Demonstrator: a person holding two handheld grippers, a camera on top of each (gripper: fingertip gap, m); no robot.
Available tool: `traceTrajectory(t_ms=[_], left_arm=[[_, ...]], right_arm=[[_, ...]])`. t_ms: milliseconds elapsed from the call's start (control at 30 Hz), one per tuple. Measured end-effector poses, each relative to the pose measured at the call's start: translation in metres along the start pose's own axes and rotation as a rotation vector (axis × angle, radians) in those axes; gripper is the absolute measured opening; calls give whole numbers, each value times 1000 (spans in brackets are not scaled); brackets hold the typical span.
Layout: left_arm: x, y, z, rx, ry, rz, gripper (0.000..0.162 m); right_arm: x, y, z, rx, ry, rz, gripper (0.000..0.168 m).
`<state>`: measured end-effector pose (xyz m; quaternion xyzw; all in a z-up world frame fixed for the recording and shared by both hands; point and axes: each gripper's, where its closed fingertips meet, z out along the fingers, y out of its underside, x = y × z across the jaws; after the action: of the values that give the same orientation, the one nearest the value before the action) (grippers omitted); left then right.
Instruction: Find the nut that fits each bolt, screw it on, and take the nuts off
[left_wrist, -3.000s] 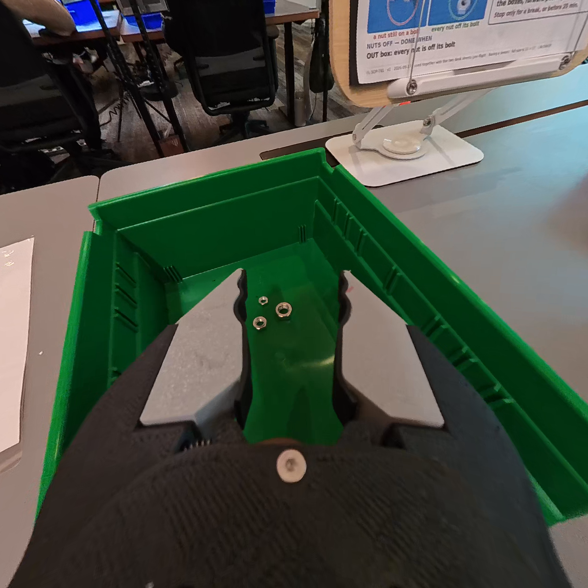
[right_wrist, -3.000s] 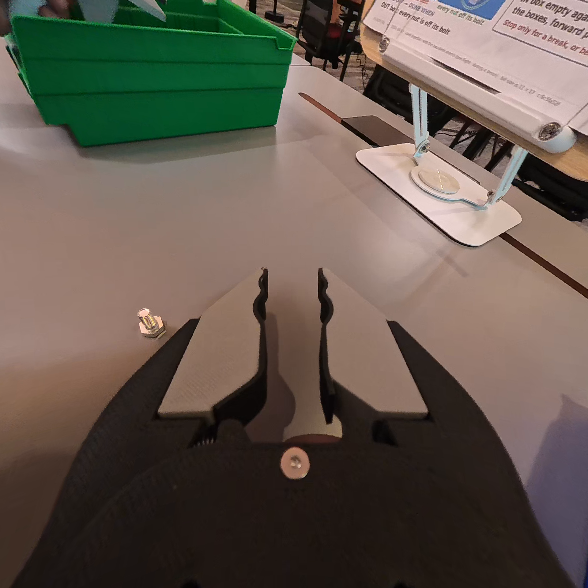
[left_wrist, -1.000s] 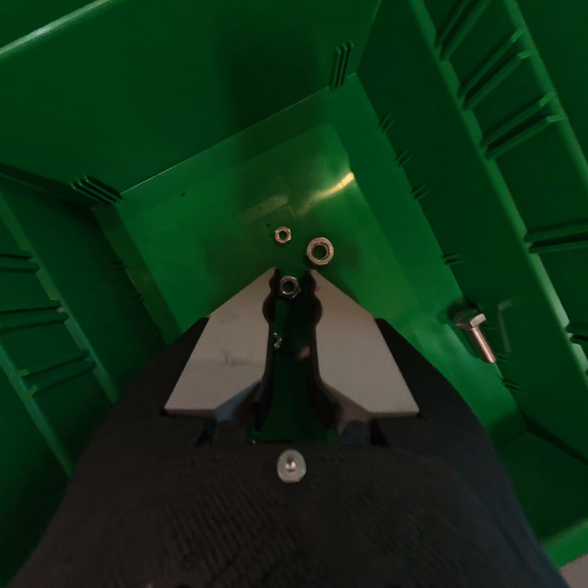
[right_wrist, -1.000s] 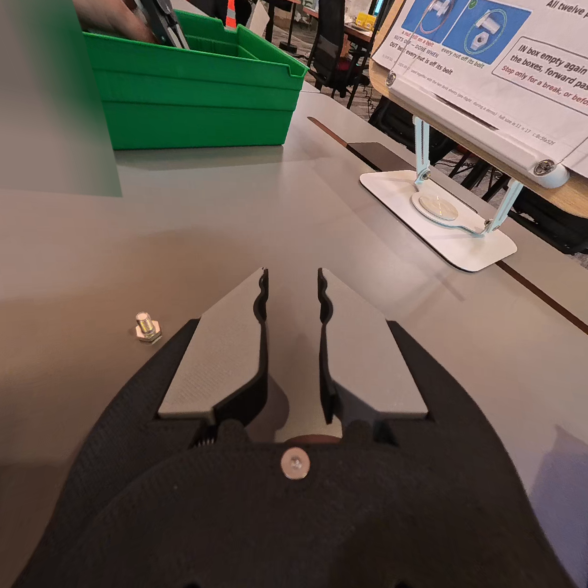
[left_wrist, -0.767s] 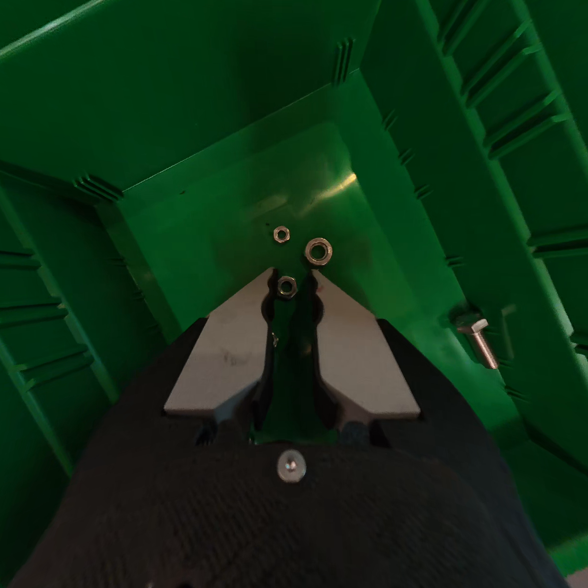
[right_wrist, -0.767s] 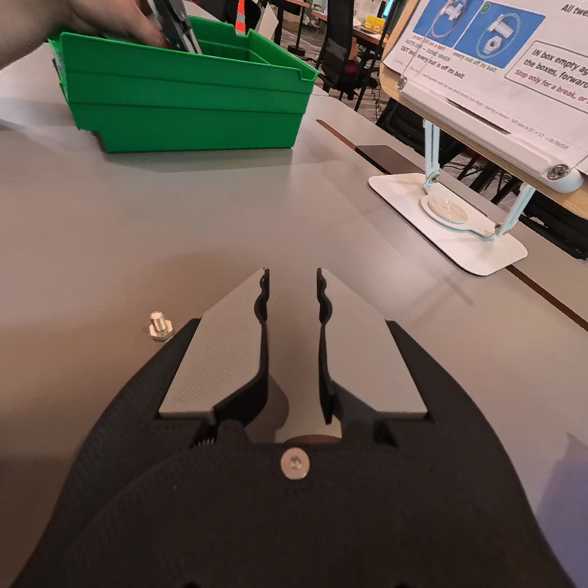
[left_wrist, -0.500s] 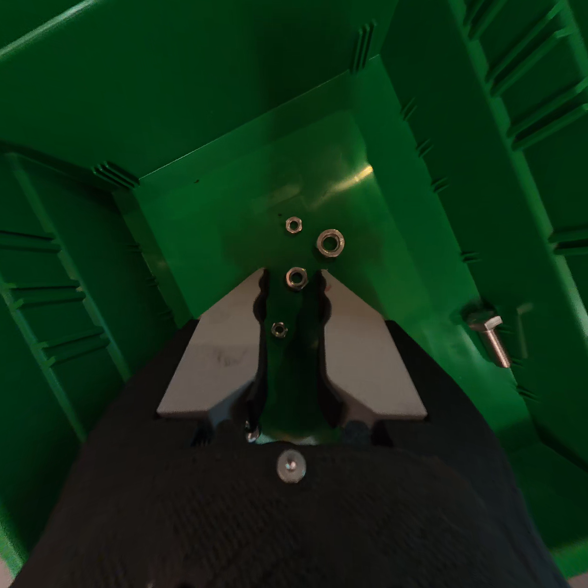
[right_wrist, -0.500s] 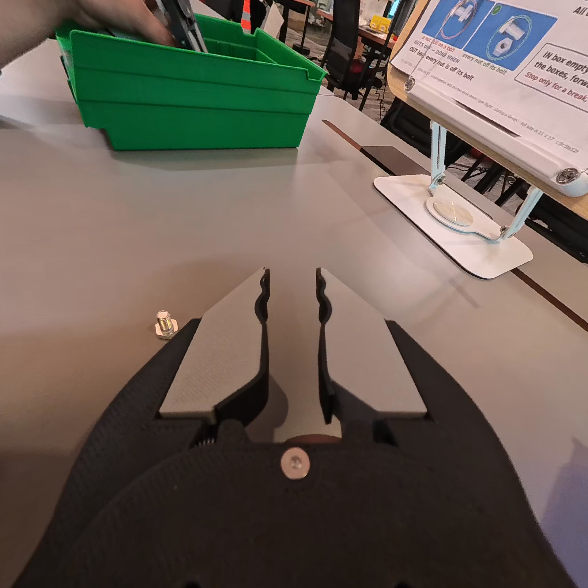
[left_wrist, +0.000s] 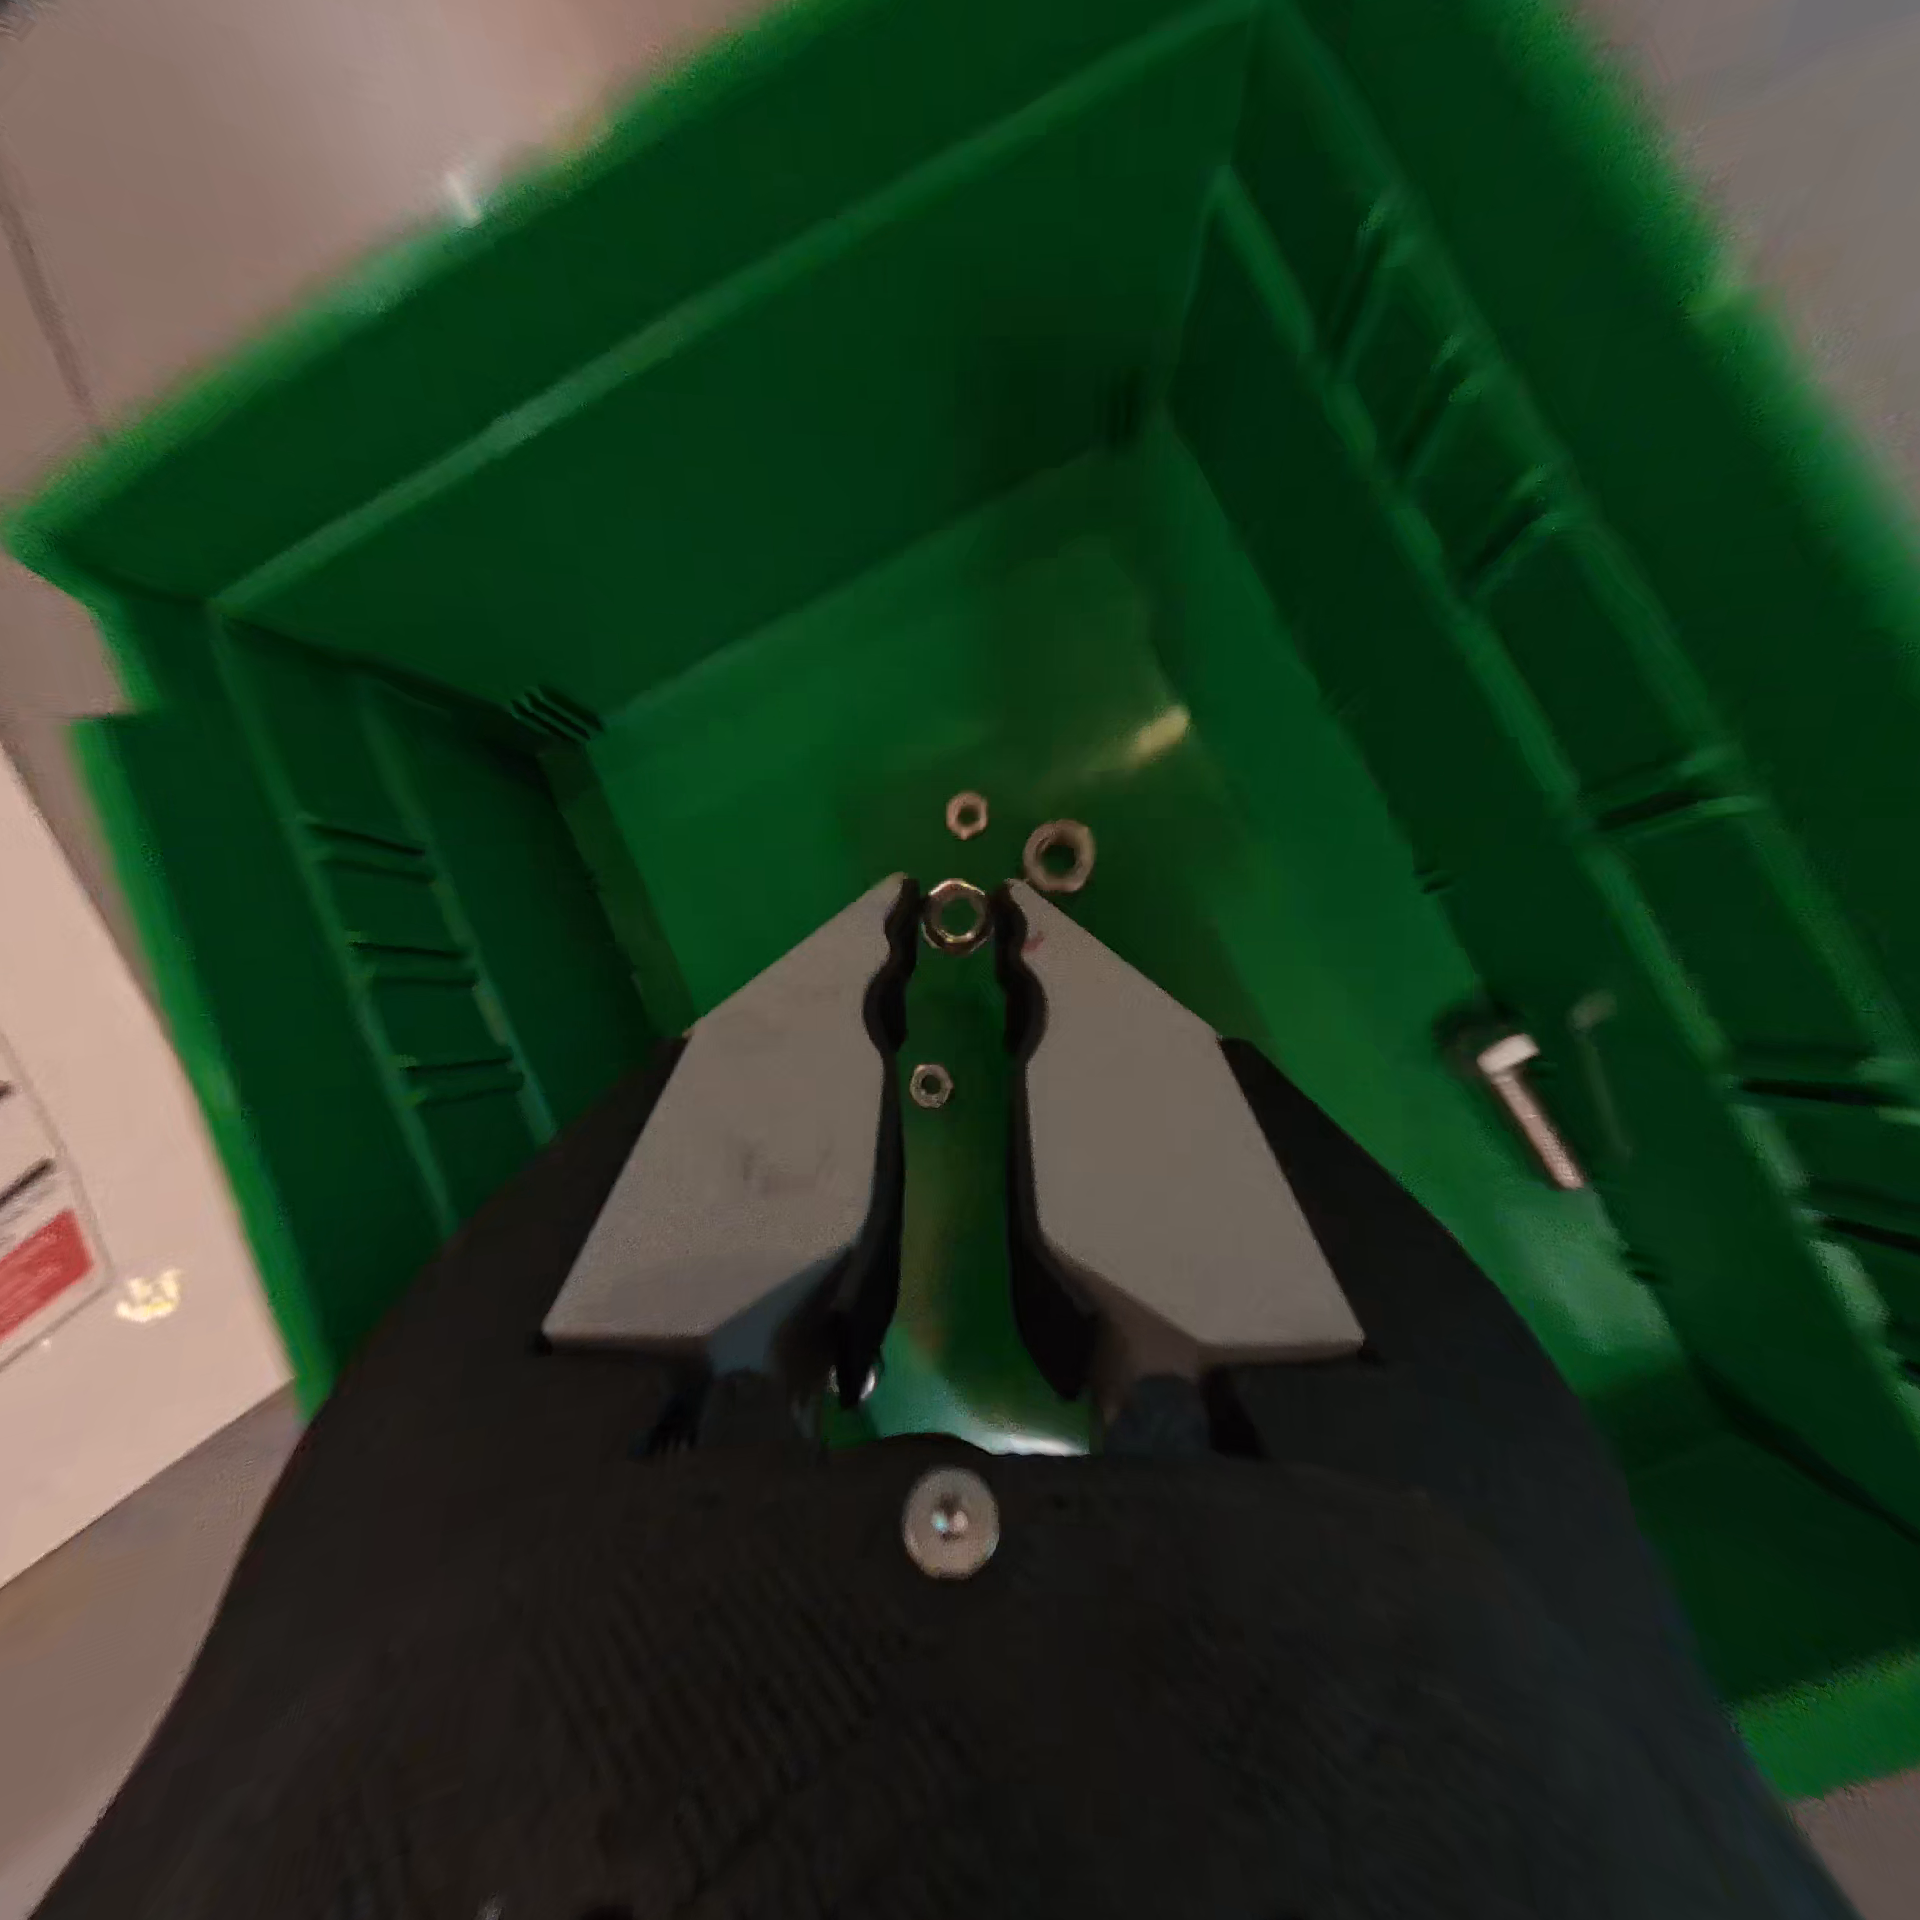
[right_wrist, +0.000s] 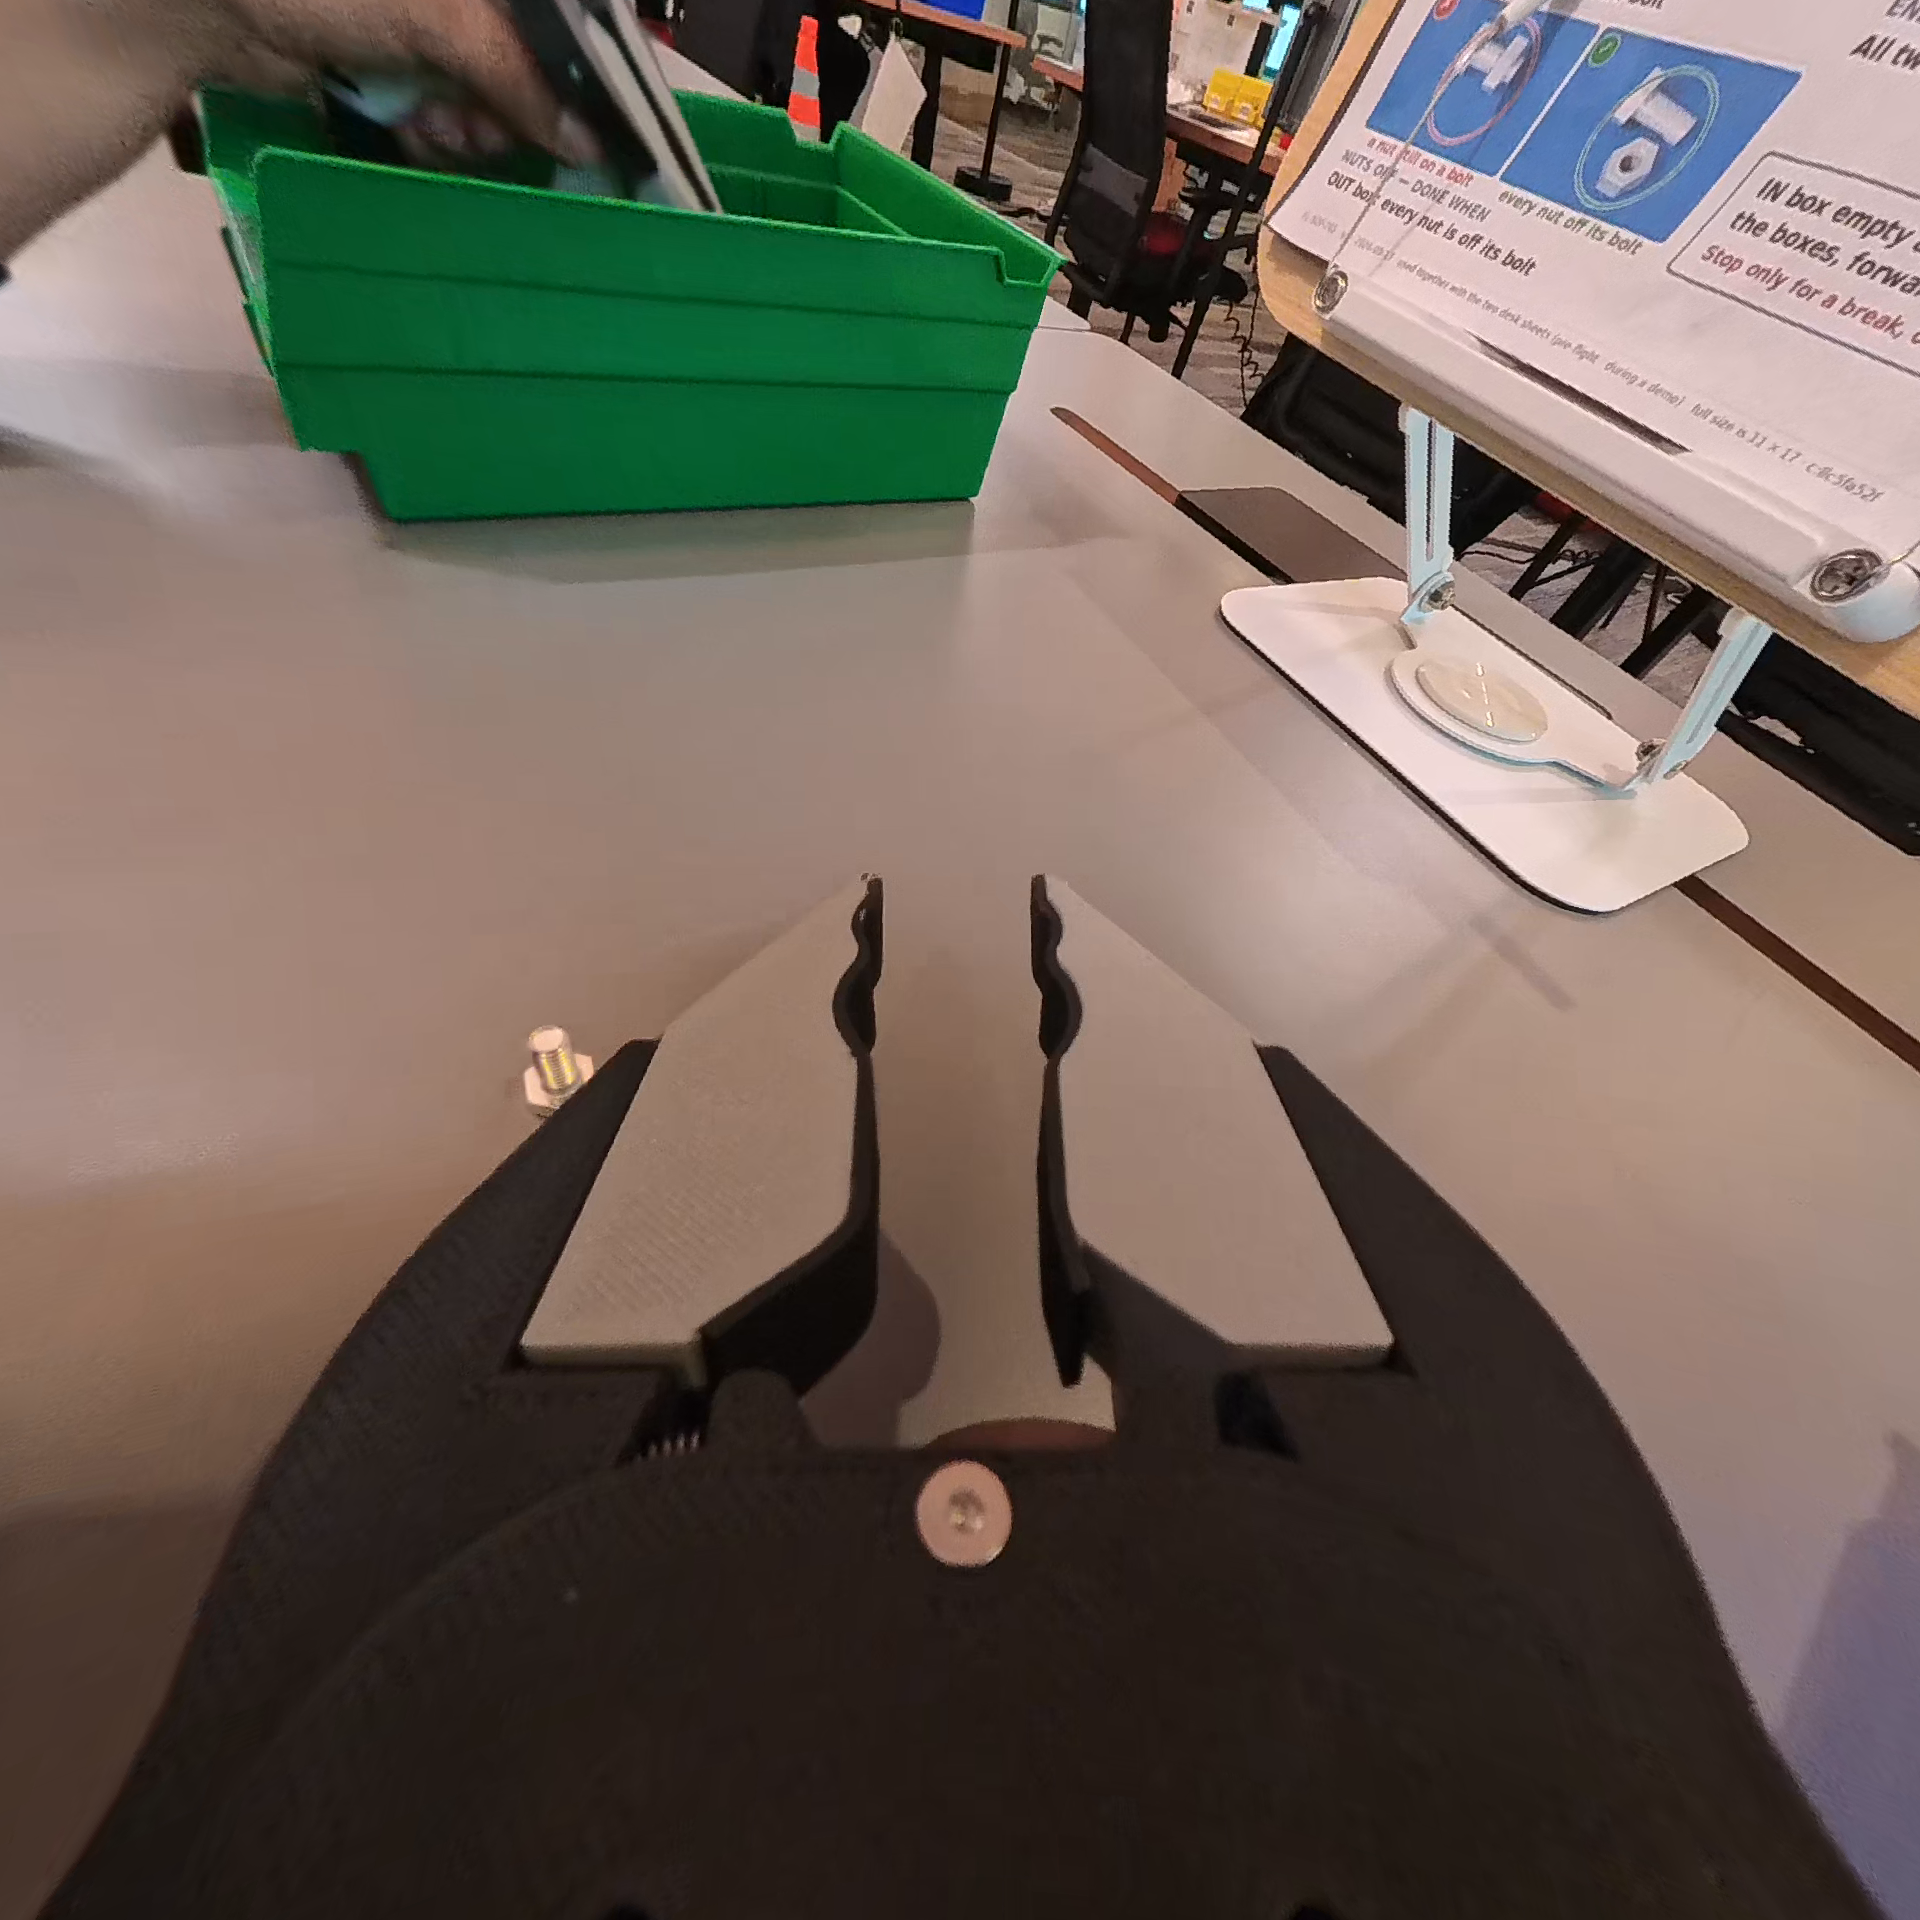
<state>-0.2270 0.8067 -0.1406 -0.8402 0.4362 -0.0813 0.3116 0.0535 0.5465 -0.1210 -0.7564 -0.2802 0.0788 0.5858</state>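
Since the earlier frames, the left gripper (left_wrist: 956, 914) has been raised out of the green bin (left_wrist: 727, 457), so that the bin's rim and the grey table outside it are now seen in the left wrist view, and a medium nut (left_wrist: 956, 916) has been carried up between the fingertips. That nut is seen gripped at the very tips, its hole facing the camera, with the jaws closed against its sides. Below, on the bin floor, a small nut (left_wrist: 931, 1085) is seen through the gap between the fingers; another small nut (left_wrist: 967, 814) and a larger nut (left_wrist: 1058, 856) lie just beyond the tips, close together but apart. A bolt (left_wrist: 1527, 1107) rests against the bin's right wall, well apart from the nuts. The edges of this view are blurred.

The right gripper (right_wrist: 956, 904) is held low over the table (right_wrist: 520, 779) with its jaws apart and nothing between them. A short bolt (right_wrist: 554, 1068) stands upright on its head on the table just beside the gripper's left side. Farther off, the bin is seen with a person's hand (right_wrist: 343, 62) and the other gripper reaching into it. At the right a white stand (right_wrist: 1496, 727) carrying an instruction sheet (right_wrist: 1621, 208) is placed.
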Motion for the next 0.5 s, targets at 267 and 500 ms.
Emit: traceTrajectory(t_ms=[267, 500], left_arm=[[200, -81, -109, 514, 358, 340, 12], [358, -70, -36, 245, 479, 695, 12]], right_arm=[[2, -17, -16, 47, -6, 37, 19], [34, -35, -49, 107, 158, 41, 16]])
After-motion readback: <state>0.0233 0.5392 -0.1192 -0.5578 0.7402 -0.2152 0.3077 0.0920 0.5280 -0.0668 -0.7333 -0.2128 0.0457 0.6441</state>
